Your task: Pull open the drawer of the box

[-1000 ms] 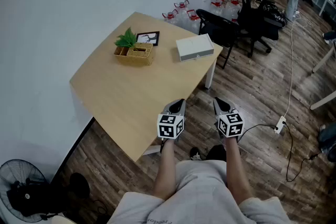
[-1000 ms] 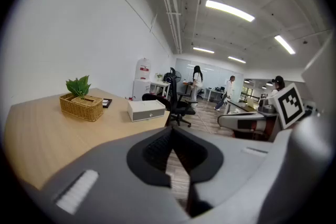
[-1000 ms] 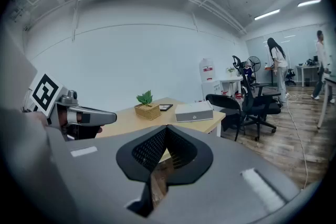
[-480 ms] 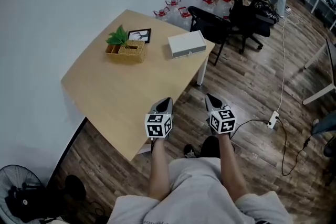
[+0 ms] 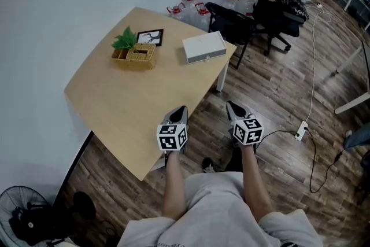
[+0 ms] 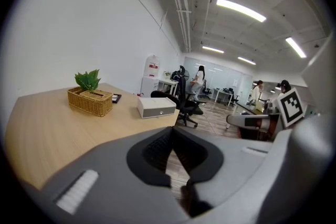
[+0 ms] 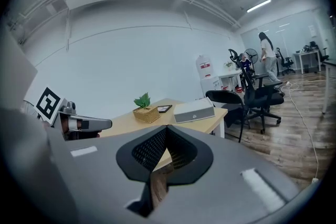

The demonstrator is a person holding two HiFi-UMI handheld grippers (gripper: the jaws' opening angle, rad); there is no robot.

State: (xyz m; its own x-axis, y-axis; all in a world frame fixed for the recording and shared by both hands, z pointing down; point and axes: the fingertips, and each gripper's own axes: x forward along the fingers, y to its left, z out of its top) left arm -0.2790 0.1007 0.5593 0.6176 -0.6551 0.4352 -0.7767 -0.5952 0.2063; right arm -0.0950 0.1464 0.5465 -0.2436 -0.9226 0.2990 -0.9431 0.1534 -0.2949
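Since the box (image 5: 203, 47) sits far across the counter (image 5: 139, 98), I hold left tongs (image 5: 181, 109) and right tongs (image 5: 230, 105) pressed together, empty; its drawer (image 6: 159, 108) looks shut, I think.

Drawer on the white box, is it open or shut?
Shut. In the left gripper view the drawer front sits flush with the box; nothing is pulled out.
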